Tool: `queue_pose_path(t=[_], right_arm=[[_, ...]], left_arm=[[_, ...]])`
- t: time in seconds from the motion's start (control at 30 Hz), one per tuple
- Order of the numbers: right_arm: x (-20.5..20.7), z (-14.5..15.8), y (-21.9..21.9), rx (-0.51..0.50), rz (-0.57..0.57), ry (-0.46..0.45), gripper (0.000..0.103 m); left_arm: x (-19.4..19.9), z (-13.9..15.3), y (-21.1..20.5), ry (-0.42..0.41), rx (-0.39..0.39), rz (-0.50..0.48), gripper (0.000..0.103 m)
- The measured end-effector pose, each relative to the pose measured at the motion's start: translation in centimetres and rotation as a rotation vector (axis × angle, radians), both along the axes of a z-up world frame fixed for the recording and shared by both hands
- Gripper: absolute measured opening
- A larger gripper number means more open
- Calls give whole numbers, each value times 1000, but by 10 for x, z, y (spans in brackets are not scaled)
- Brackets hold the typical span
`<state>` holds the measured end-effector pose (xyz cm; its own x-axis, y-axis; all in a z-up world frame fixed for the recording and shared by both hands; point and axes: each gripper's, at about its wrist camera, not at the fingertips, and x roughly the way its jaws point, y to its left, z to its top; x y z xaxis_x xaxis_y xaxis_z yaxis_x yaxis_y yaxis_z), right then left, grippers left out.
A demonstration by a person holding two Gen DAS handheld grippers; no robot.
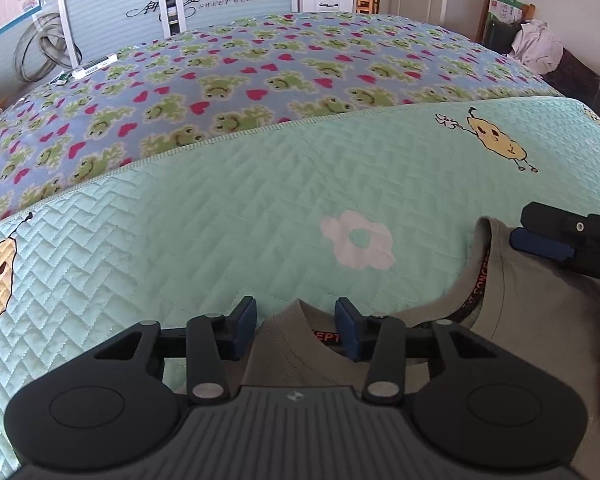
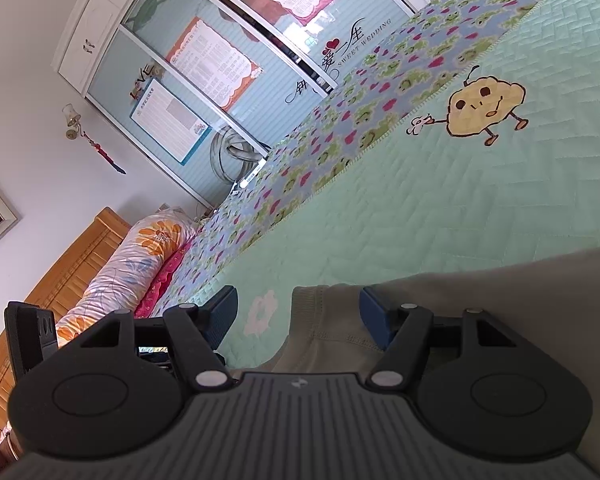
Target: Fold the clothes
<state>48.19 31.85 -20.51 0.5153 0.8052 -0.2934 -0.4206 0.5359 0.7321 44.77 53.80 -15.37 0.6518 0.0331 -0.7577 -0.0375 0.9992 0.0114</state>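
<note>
While the left wrist view looks across the bed, the left gripper point(image 1: 296, 330) stands with its jaws apart, straddling the collar edge of a grey T-shirt point(image 1: 540, 320). The shirt lies on the mint quilted bedspread point(image 1: 220, 220), at the near edge of the frame, and extends from the left gripper toward the right. The neck tape point(image 1: 474, 292) with red lettering runs between the two grippers. At the right edge of this view, the right gripper point(image 1: 540, 242) sits over the far side of the collar; whether it grips cloth there cannot be told from here.

As seen in the right wrist view, the right gripper point(image 2: 298, 312) also has its jaws apart. The ribbed collar of the grey T-shirt point(image 2: 500, 292) lies between them, against the right-hand pad point(image 2: 374, 312), with the left-hand pad over bare bedspread point(image 2: 460, 200). The shirt body runs off to the right and below the frame, so its long axis is not visible.

Judgement: each gripper is stationed at one side of the neckline, about equally near. Closing both there would secure the top edge, but how far folding has advanced cannot be determined.
</note>
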Motion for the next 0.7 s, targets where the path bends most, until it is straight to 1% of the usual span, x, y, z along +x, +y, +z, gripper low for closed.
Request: queue_pose_path(t=[0.07,0.2,0.27,0.37,0.53,0.63,0.7], right_arm=[[0,0,0,-1,0,1,68],[0,1,0,-7,-3,2,68],[0,3,2,-19,-6,-5,68],[-1,7,2,-38,-14,-27,68],[-4,11,4,-67,-24,-72,68],[-6,14,5,-83,-30,-99,68],[-7,16,6,-95,-34,-117,68]], left_arm=[[-1,0,0,6,-3,-4,29],[-6,1,-1,7,8,-20,20],[-10,3,-3,-14,32,-17,7],[-21,7,-6,-88,54,-4,6],[-40,5,-10,-210,21,91,6],[-47,-6,-9,-251,-22,176,6],[-49,-16,-10,-258,-18,218,6]])
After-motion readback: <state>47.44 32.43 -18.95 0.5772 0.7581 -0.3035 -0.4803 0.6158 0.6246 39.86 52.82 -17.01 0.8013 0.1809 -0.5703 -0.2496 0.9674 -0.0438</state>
